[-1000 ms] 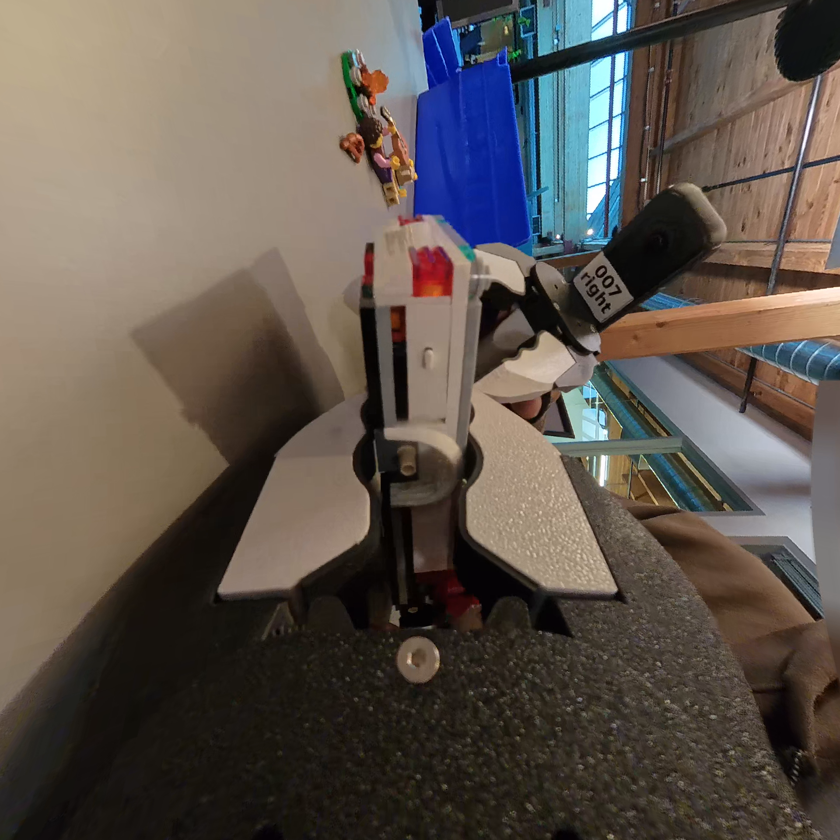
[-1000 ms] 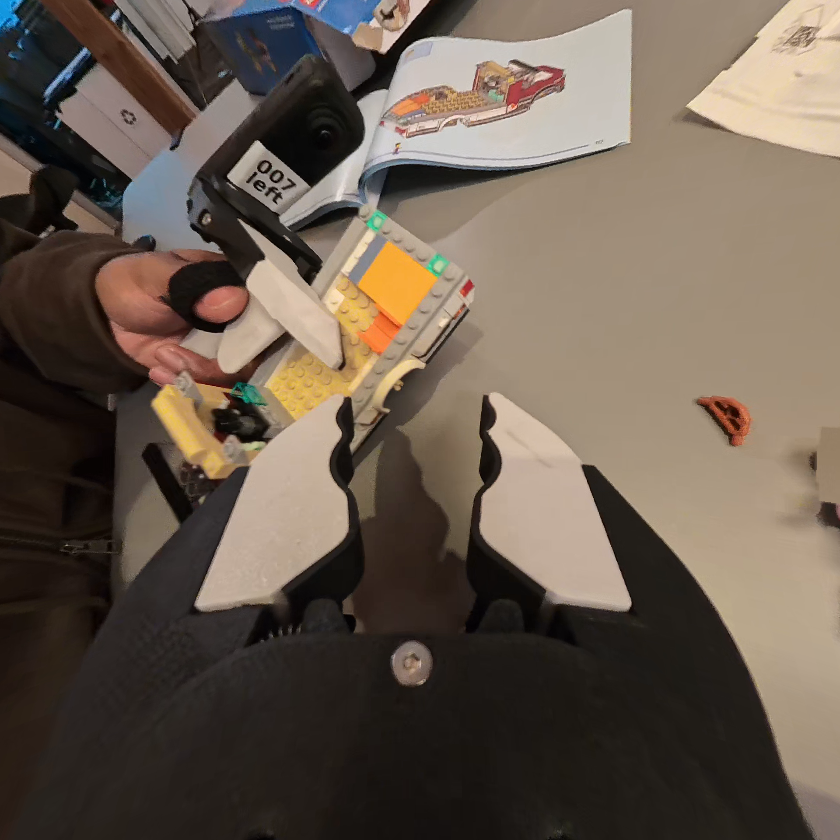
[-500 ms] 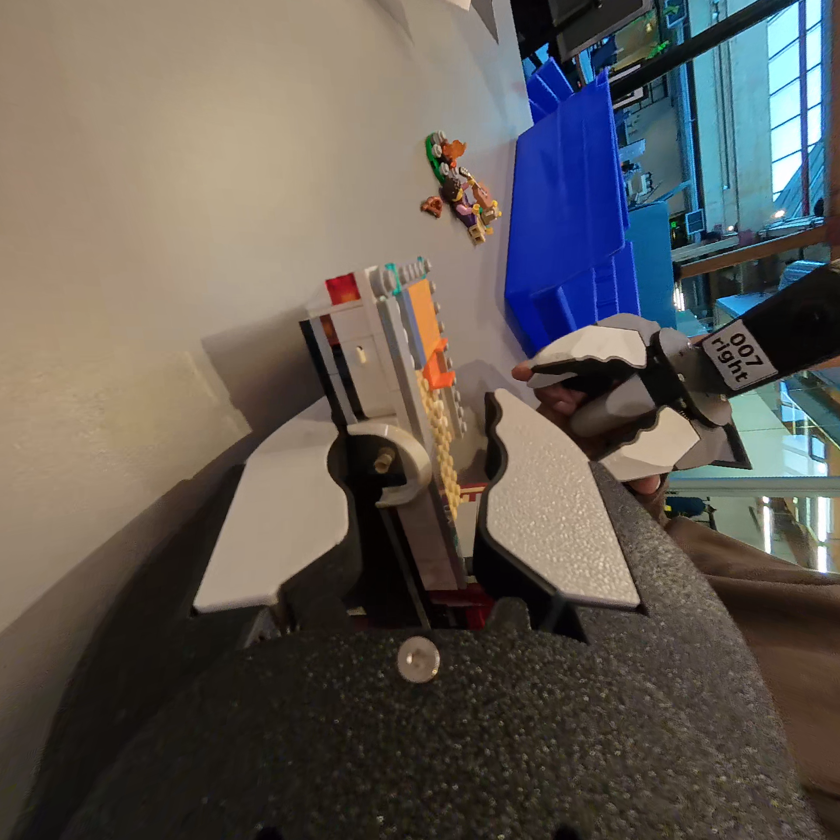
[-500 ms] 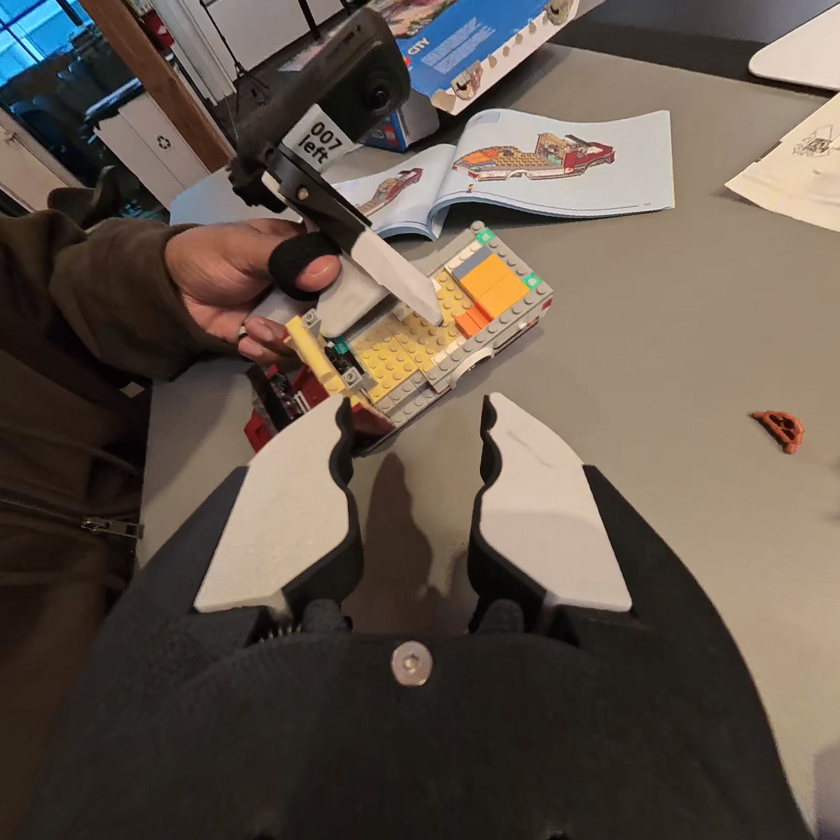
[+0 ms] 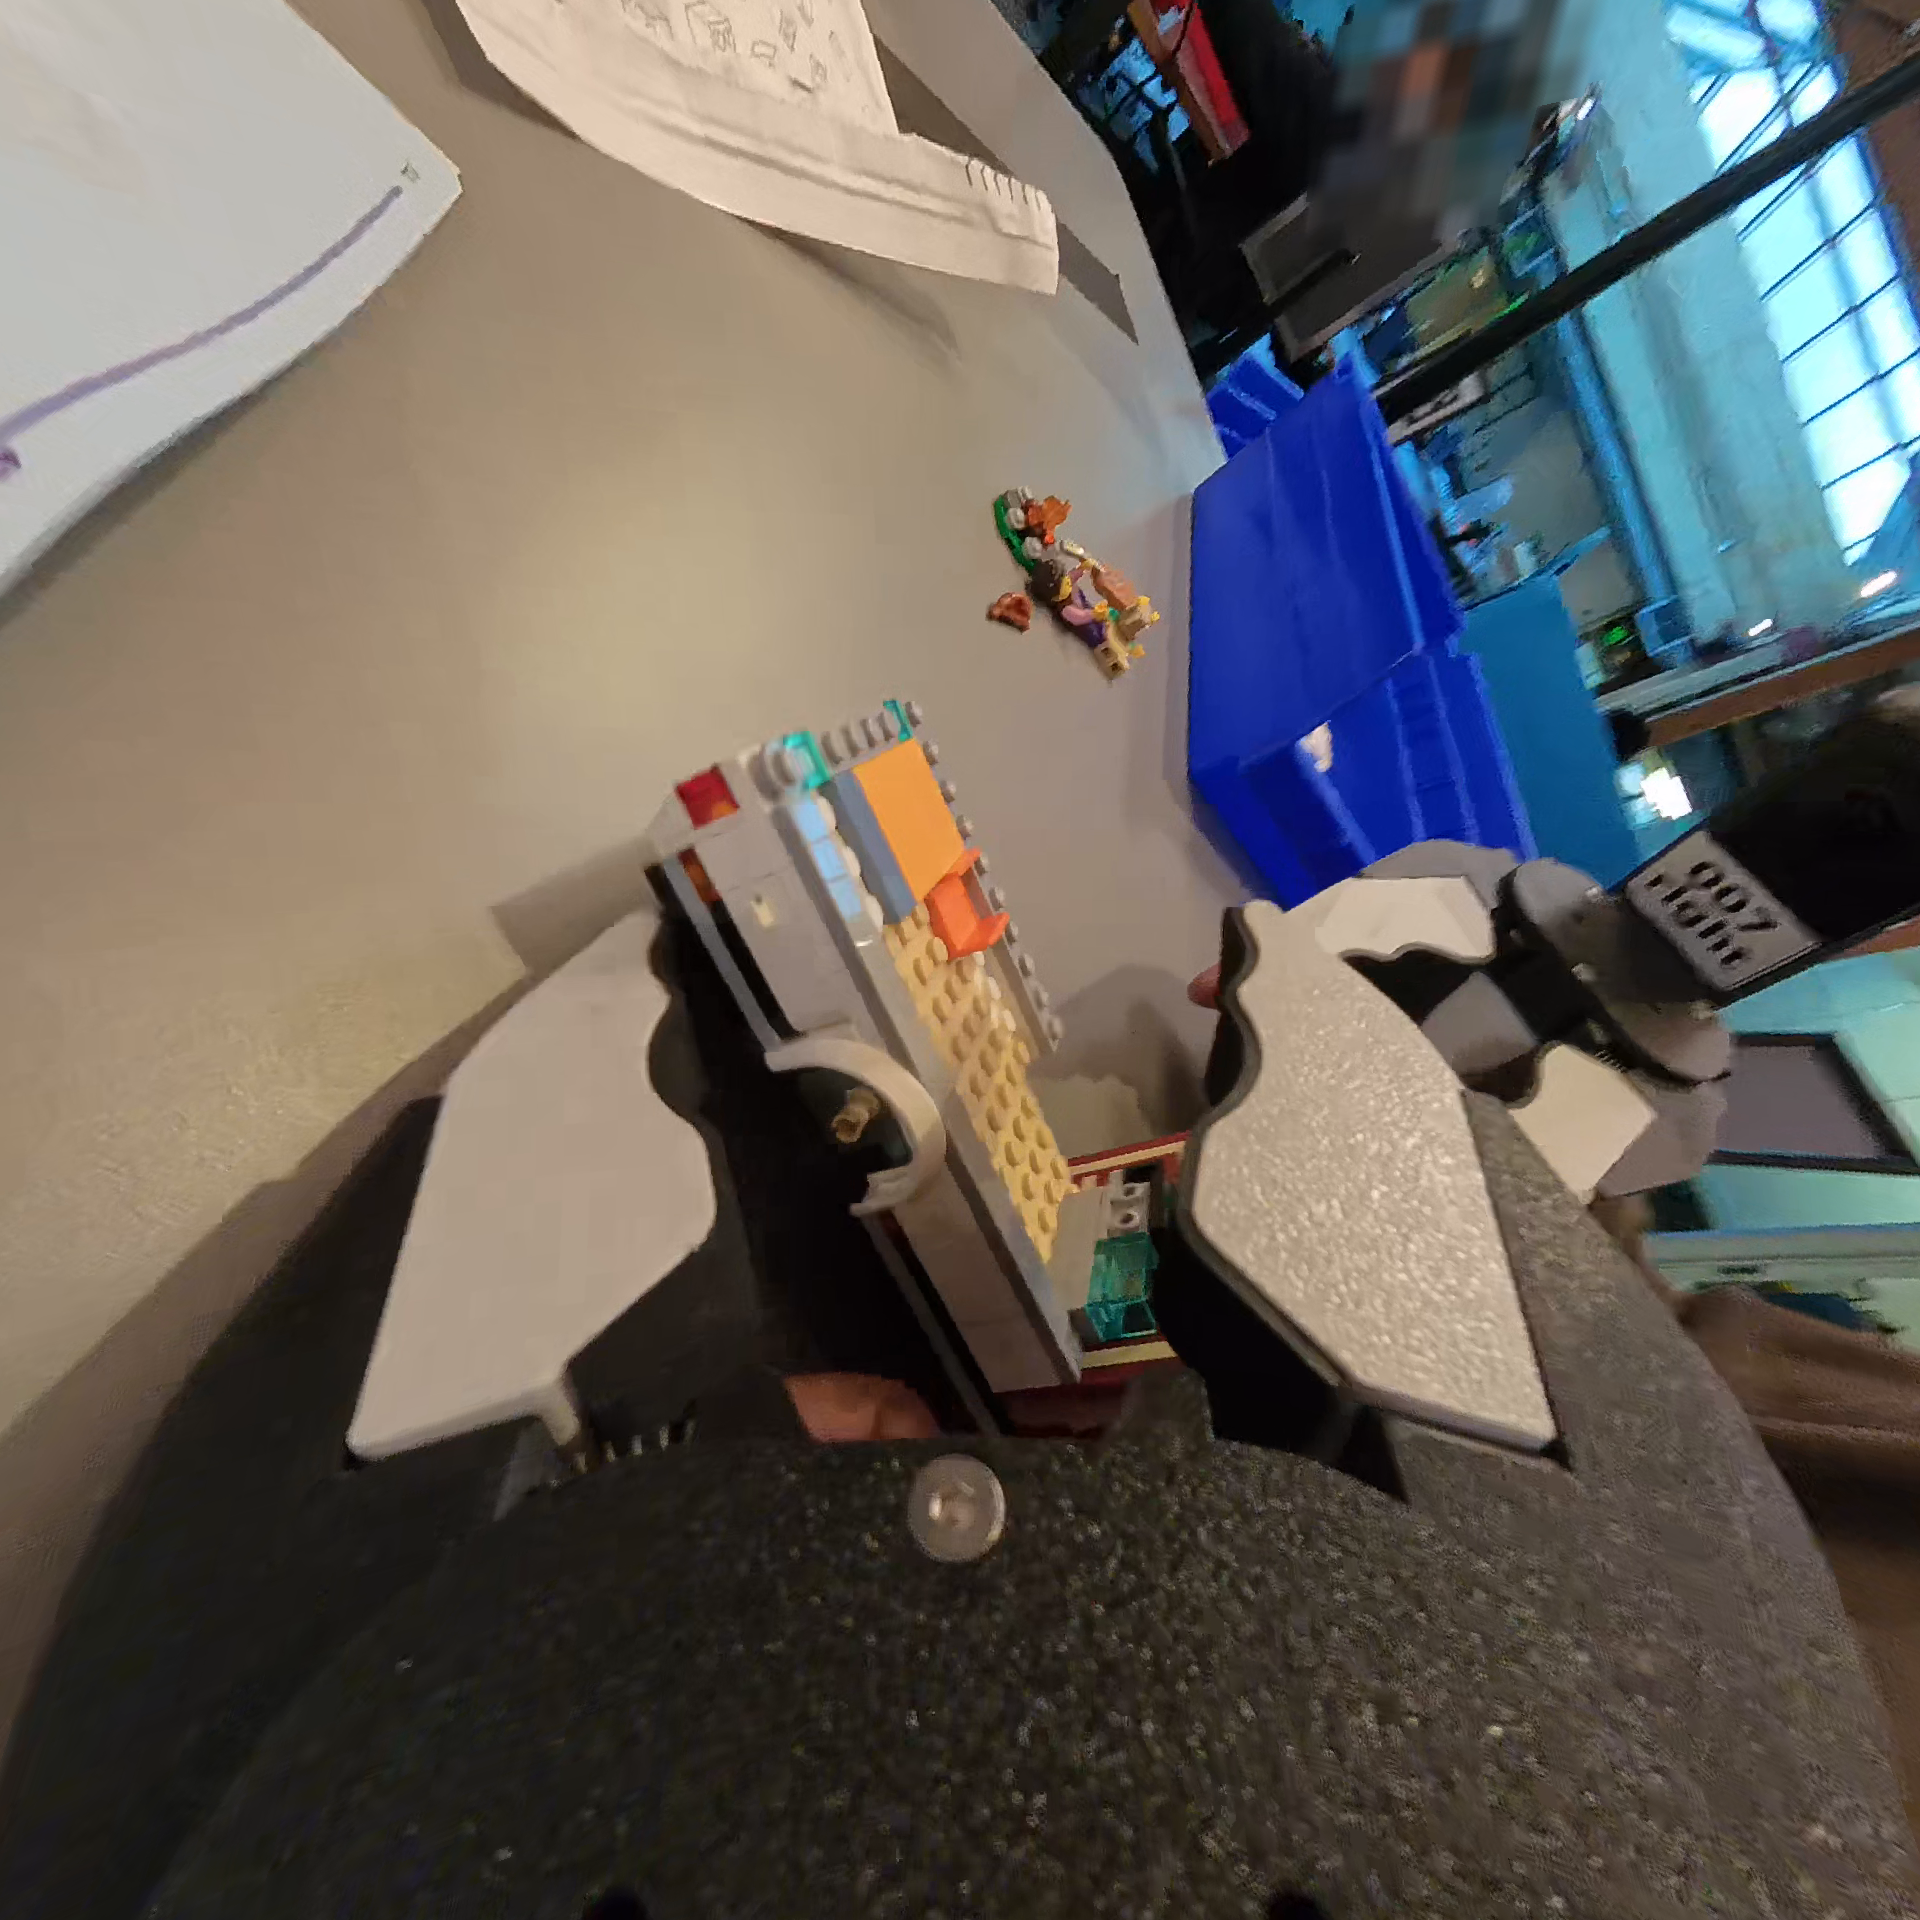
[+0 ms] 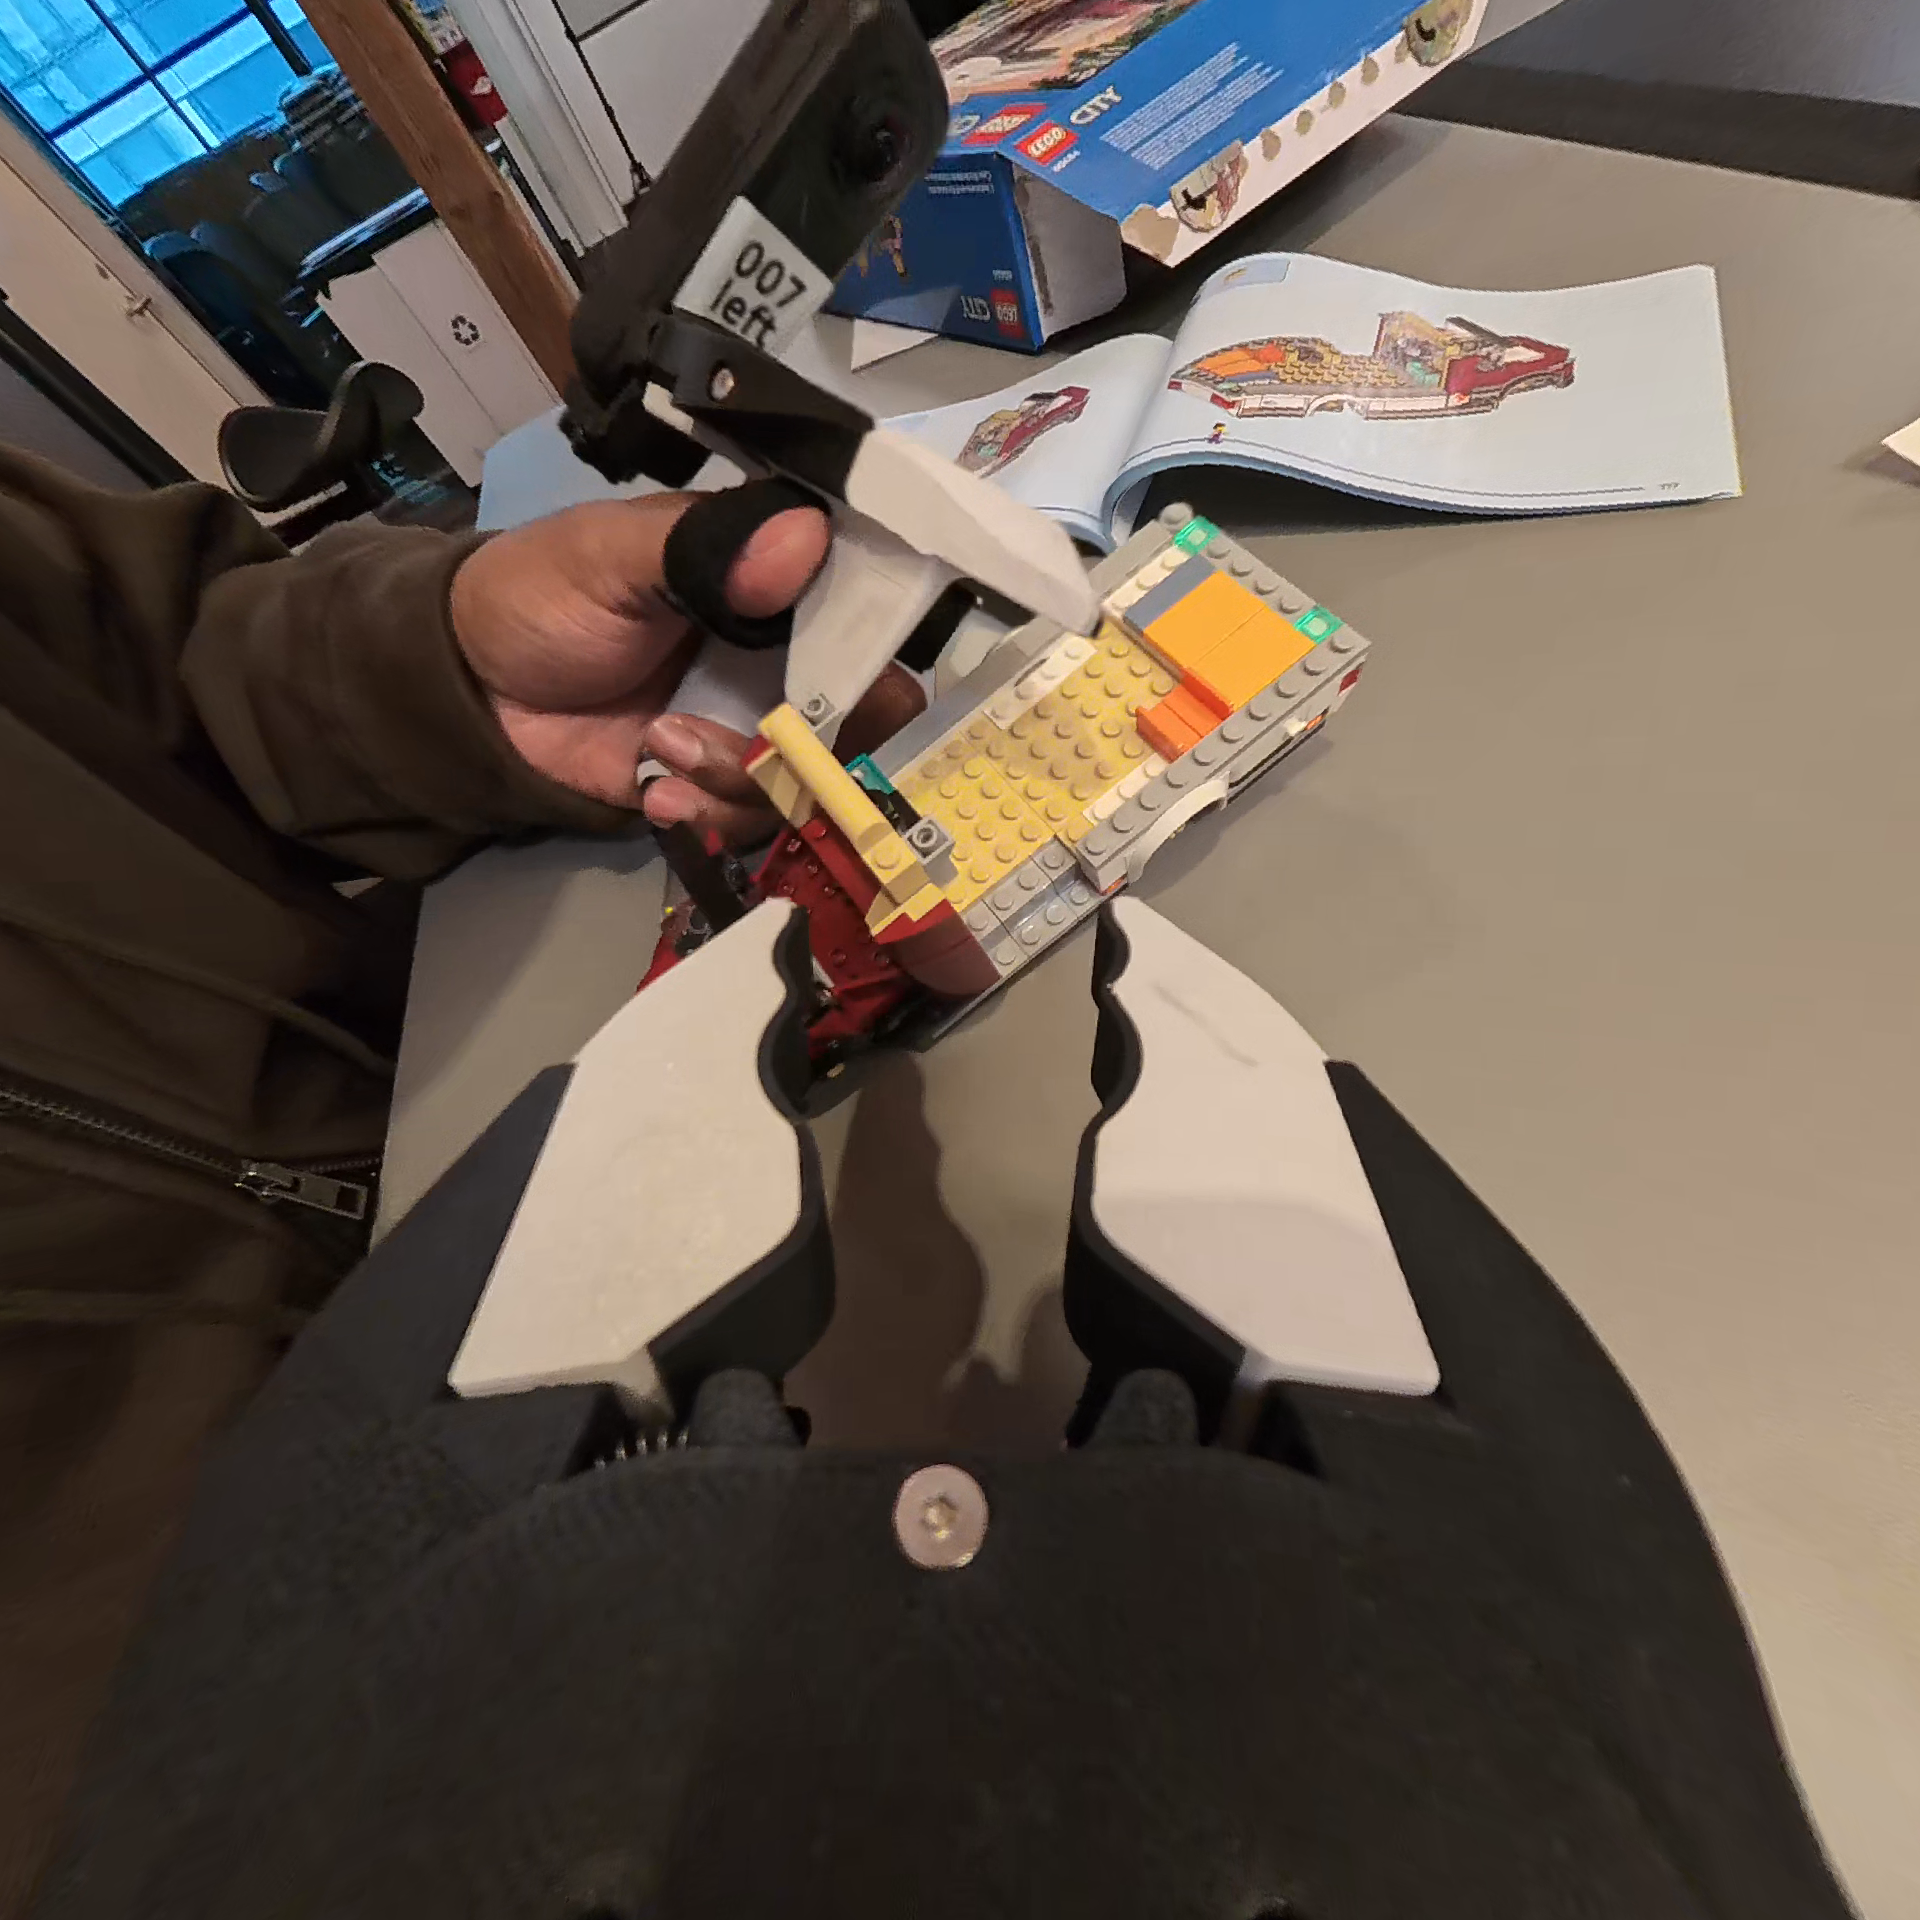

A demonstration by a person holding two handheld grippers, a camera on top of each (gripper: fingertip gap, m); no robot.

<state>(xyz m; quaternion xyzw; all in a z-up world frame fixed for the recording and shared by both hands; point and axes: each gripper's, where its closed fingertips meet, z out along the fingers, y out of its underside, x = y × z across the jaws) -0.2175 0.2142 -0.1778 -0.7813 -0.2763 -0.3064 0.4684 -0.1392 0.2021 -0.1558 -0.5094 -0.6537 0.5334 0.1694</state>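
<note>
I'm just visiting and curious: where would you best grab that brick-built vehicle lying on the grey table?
Probably across the brick vehicle's long grey side walls, coming down from above: they look flat and parallel, and its studded floor faces up. The dark red front end looks uneven.

Half-built brick vehicle (image 6: 1049,769), tan-studded floor, on grey table (image 6: 1558,935)

Setting: an office or lab workspace in a large hall. Evidence: grey desk (image 6: 1558,935) carrying an open instruction booklet (image 6: 1455,384), a blue toy box (image 6: 1091,156) and paper sheets (image 5: 779,125); blue storage bins (image 5: 1330,644); white cabinet (image 6: 436,312); office chair (image 6: 312,436); tall gridded windows (image 5: 1849,312); timber post (image 6: 447,177).
</note>
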